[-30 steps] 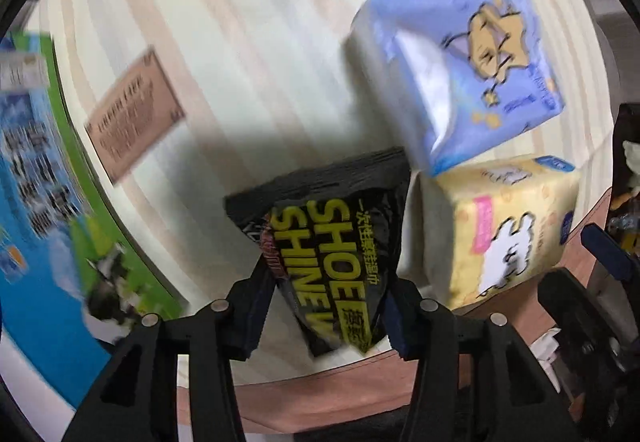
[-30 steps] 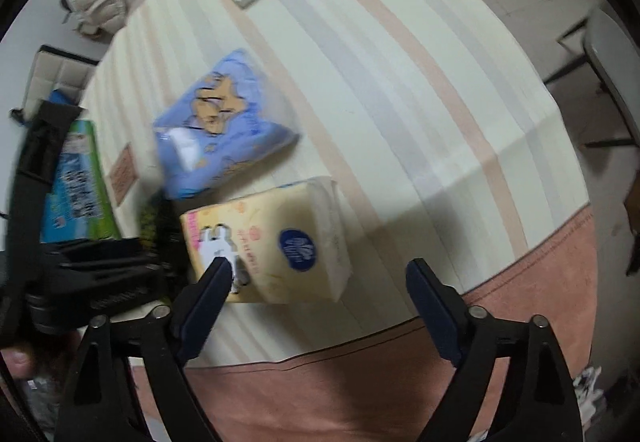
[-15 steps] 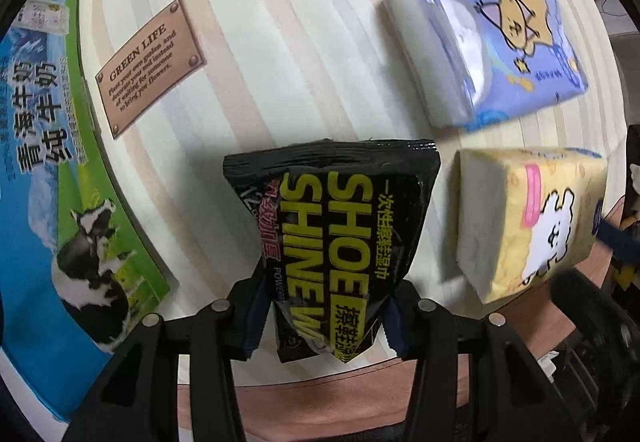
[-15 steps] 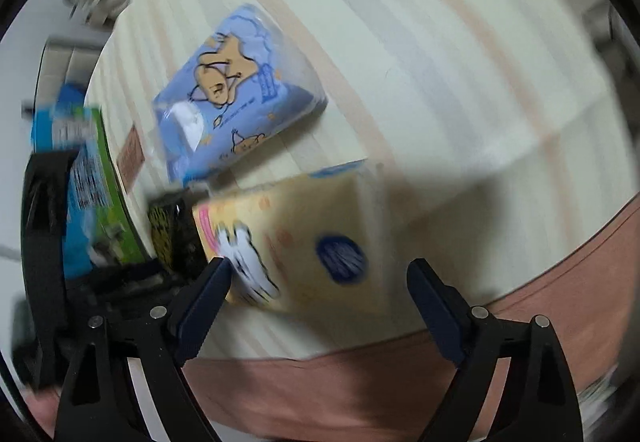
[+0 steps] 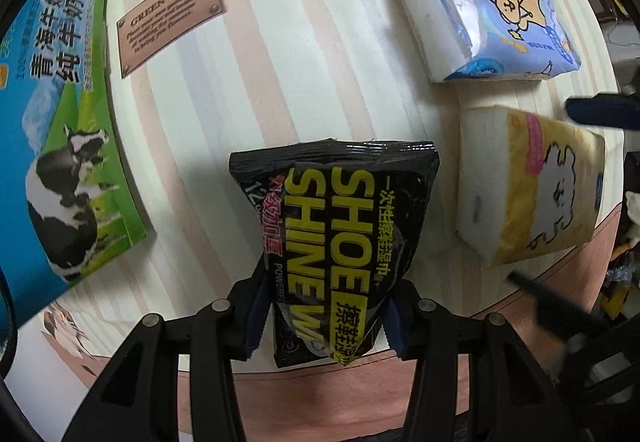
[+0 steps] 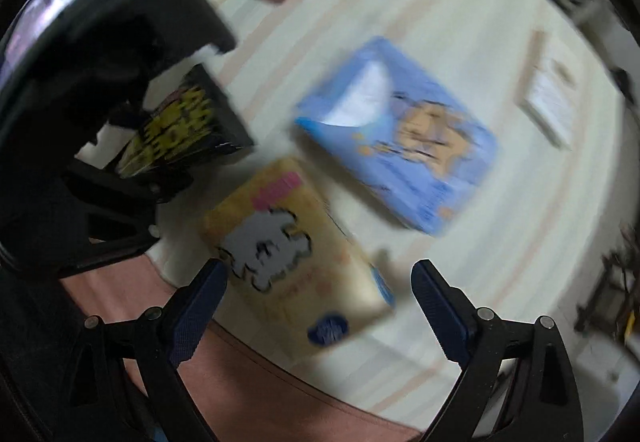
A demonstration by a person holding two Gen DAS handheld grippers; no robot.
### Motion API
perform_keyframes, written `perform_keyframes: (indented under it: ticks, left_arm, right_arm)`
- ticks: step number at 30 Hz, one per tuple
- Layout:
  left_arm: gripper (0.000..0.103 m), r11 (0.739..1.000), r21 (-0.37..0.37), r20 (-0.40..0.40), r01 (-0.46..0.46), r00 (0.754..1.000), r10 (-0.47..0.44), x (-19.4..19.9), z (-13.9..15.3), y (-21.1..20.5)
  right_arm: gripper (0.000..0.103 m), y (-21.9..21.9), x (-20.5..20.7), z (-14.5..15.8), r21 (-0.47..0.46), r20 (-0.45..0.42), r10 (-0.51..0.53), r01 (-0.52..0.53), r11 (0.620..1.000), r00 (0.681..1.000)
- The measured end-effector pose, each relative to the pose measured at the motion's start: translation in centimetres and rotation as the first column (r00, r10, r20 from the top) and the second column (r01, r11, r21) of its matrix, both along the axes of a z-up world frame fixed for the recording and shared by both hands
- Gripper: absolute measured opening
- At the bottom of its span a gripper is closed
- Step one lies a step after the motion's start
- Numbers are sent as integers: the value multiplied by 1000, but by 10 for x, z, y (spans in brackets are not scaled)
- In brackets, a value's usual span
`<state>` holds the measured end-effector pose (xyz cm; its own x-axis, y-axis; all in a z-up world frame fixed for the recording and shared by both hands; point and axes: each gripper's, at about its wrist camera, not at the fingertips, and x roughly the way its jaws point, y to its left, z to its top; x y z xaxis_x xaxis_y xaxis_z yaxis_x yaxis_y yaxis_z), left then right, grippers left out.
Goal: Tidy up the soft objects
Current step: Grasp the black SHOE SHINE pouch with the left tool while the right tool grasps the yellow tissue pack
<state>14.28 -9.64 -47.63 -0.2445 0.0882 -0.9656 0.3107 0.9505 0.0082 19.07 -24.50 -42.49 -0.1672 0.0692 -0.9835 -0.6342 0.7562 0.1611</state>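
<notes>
While the left gripper [image 5: 326,316] clamps its blue pads on the lower sides of a glossy black shoe-wipe pouch [image 5: 340,230], crinkled foil with yellow lettering, that pouch hangs over the striped tablecloth [image 5: 280,62]. Right of the pouch: a yellow tissue pack [image 5: 532,202], soft plastic-wrapped block, lying flat. Beyond that pack: a blue tissue pack [image 5: 488,10], same build, cartoon print. Left of the pouch: a milk carton box [image 5: 60,114], flat printed card, and a brown label patch [image 5: 170,16]. The right gripper [image 6: 320,294] stands wide apart over the yellow pack, holding nothing; whether a pad touches it is blurred.
</notes>
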Motion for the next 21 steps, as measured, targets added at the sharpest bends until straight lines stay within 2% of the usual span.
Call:
perform_keyframes:
  ticks: [3,4,6,9,10,12,14,18,19,21]
  left_arm:
    - [45,1000,3,-6,-2,1000,2,-3,-6,5]
    - [45,1000,3,-6,-3,1000,3,-5,-6,6]
    - [45,1000,5,-10,-9,1000,9,-7,-8,6]
    - [45,1000,7,-15,-16,1000,16,-11,-12,12]
    - [45,1000,8,-15,-18,1000,18,-14,-14,13]
    - [45,1000,8,-13,-24,1000,24,-13,-19,13]
    - [46,999,12,-14,-32,999,32,-5,-19,5]
    - [46,999,14,-22,-43,999,44,9,-11,5]
    - [45,999,13,-21,-41,999,41,15,-3,6]
    - [44,999,13,-12,-41,999,41,21,8,5]
  right_arm:
    - [95,6,1,-6,24,-13,27,-27,999,1000]
    - [89,7,3,-6,29,-10,12,-11,1000,1000]
    - [85,4,8,-7,37,-12,-38,38,999,999]
    - [83,-20,13,-6,19,-23,-170,170,985,985]
    - [82,-35,10,-7,3,-23,-221,221,975,975]
    - [82,-60,7,-8,-54,-26,-368,366,929,929]
    - [82,-74,5,-8,-75,-7,-447,445,893,895]
    - [83,-71,3,-21,-114,11,-453,451,885,891]
    - [86,-69,5,-27,-131,20,-457,455,881,889]
    - [86,-64,11,-28,-151,57,-459,462,874,887]
